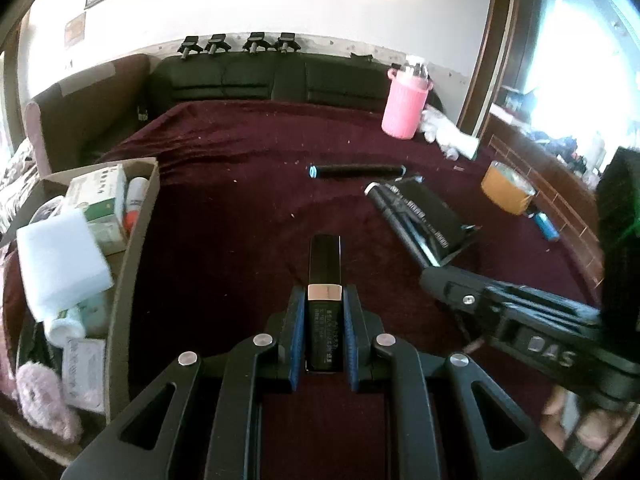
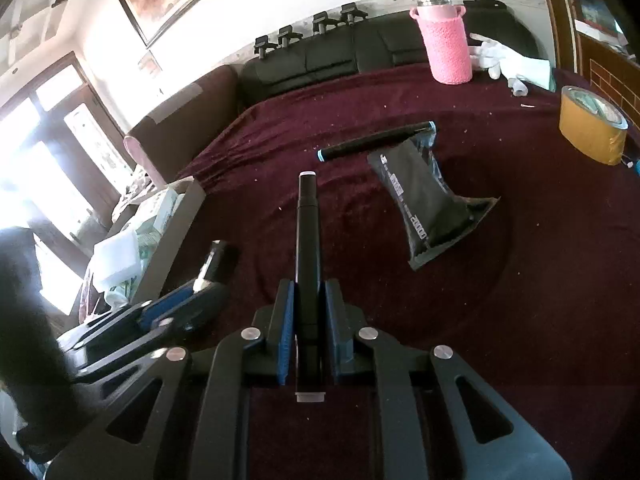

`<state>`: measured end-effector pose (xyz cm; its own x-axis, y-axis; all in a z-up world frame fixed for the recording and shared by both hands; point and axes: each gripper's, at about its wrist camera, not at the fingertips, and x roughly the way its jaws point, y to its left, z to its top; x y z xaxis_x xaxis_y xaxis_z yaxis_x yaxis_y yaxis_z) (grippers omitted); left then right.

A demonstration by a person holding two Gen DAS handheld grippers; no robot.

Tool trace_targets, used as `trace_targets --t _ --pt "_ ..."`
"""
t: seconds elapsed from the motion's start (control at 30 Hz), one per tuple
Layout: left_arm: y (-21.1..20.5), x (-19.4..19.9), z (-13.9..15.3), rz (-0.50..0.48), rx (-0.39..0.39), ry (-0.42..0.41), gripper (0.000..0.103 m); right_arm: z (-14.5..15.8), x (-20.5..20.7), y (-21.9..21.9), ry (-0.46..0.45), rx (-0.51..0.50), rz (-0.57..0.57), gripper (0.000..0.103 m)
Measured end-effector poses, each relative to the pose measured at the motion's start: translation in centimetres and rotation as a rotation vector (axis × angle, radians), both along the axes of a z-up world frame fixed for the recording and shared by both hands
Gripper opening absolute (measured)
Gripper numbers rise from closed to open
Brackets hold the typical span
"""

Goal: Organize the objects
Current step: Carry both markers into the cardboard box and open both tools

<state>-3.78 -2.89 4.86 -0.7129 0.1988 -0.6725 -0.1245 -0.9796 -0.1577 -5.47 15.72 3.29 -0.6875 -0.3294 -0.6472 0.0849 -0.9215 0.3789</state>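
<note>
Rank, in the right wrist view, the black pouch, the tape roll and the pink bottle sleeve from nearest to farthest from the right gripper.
1. Black pouch, just ahead to the right of the right gripper.
2. Tape roll, at the far right edge.
3. Pink bottle sleeve, at the back by the sofa.

Blown-out window glare, dim foreground, fisheye-warped edges

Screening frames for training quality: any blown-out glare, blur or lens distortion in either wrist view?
Left wrist view: window at right edge blown white, fisheye bends the dark maroon tablecloth, black rectangular tube in the left gripper sharp. Right wrist view: window at left blown out, left gripper slightly soft, slim black pen in the right gripper sharp.
</note>
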Motion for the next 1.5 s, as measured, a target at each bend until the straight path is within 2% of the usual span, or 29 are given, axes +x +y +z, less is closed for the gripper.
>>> trace_targets --t 0.3,0.53,0.63,0.77,1.03,1.13,1.27,1.5 --pt "-4.2 3.3 4.7 0.040 0.067 0.087 0.015 2.1 1.2 -2.5 0.052 -0.042 0.057 0.013" --pt "-11.2 5.4 6.6 0.138 0.124 0.131 0.015 3.7 2.3 -7.8 0.065 -0.088 0.171 0.013" --pt "-14.8 5.7 6.8 0.194 0.130 0.138 0.015 4.5 2.7 -11.2 0.075 -0.072 0.244 0.013" --pt "-19.5 5.0 6.1 0.255 0.116 0.103 0.015 4.8 2.8 -15.1 0.064 -0.063 0.319 0.013" --pt "-26.6 2.1 3.1 0.320 0.168 0.002 0.015 4.7 1.1 -22.4 0.027 -0.037 0.423 0.013" --pt "-28.0 0.4 1.7 0.338 0.191 -0.043 0.015 4.1 -0.1 -24.0 0.009 -0.019 0.423 0.013" --pt "-28.6 -1.6 0.7 0.334 0.180 -0.081 0.015 2.7 -2.2 -25.5 -0.043 -0.024 0.404 0.013" --pt "-29.2 -3.1 -0.4 0.331 0.201 -0.104 0.015 1.2 -4.2 -26.7 -0.070 -0.004 0.361 0.014"
